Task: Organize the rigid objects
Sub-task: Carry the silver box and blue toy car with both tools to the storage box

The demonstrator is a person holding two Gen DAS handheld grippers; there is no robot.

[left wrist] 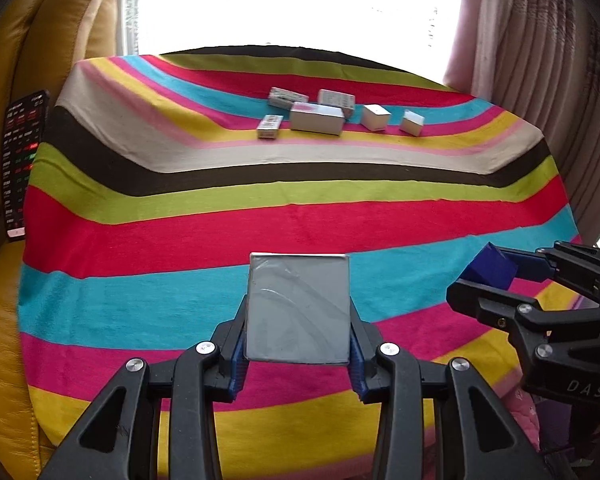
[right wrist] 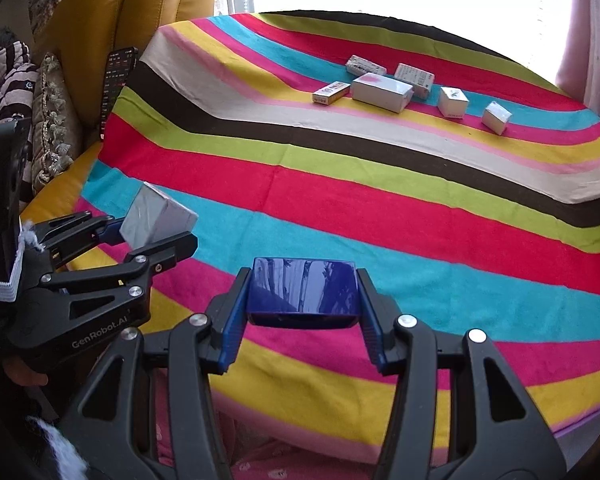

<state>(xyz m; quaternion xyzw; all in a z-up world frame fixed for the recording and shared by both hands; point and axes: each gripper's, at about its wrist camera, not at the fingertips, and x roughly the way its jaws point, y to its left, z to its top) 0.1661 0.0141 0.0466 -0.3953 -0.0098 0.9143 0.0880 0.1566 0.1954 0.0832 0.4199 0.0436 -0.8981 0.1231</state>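
Note:
My left gripper point(left wrist: 298, 312) is shut on a grey box point(left wrist: 299, 307) and holds it above the near part of the striped cloth point(left wrist: 300, 216). It also shows in the right wrist view point(right wrist: 156, 220) with the grey box point(right wrist: 156, 216). My right gripper point(right wrist: 304, 292) is shut on a dark blue box point(right wrist: 304, 286), also above the cloth's point(right wrist: 380, 208) near edge. It shows at the right of the left wrist view point(left wrist: 496, 276) with the blue box point(left wrist: 490, 266). Several small white boxes point(left wrist: 317, 118) point(right wrist: 382, 92) lie in a loose row at the far side.
A yellow leather sofa point(left wrist: 4, 320) point(right wrist: 112, 12) borders the cloth on the left, with a remote control point(left wrist: 20, 168) point(right wrist: 116, 88) on it. A curtain point(left wrist: 540, 60) hangs at the right. A bright window lies beyond the far edge. A patterned cushion point(right wrist: 52, 120) lies at left.

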